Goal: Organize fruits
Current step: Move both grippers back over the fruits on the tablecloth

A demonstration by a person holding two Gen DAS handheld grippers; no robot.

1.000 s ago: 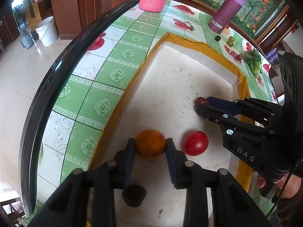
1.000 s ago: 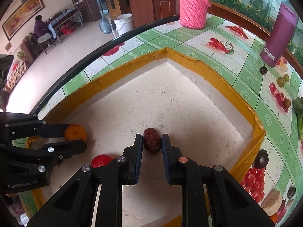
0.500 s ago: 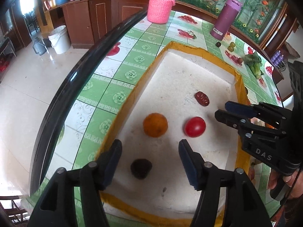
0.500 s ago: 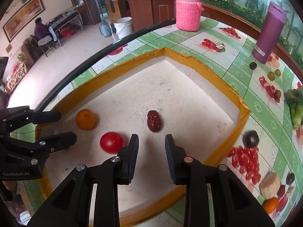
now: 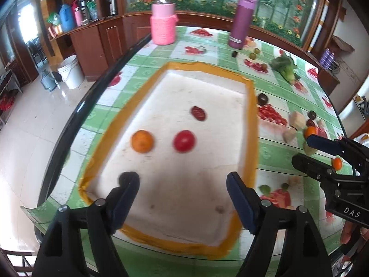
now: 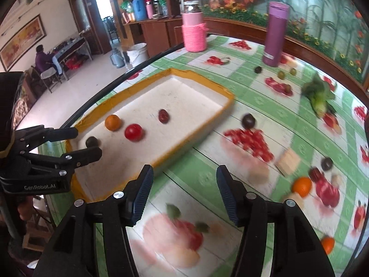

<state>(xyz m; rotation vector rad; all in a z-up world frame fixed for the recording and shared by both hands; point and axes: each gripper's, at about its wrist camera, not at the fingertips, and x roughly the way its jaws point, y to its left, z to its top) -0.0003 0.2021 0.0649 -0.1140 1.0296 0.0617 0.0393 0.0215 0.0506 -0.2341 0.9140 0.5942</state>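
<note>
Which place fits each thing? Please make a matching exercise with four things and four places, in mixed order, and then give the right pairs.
Things:
1. orange fruit
2. purple bottle
3. leafy vegetable
4. white bucket

Places:
A. on the floor, beside the wooden cabinet
B. inside the tray, next to the red tomato
C. standing upright at the far side of the table
D. lying on the tablecloth, outside the tray

Pairs: 1-B, 2-C, 3-D, 4-A

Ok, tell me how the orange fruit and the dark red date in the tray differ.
The orange fruit is round and bright orange; the date is oblong and dark red. The orange fruit is larger and lies near the tray's left wall, the date farther back. Both rest loose on the tray floor.
</note>
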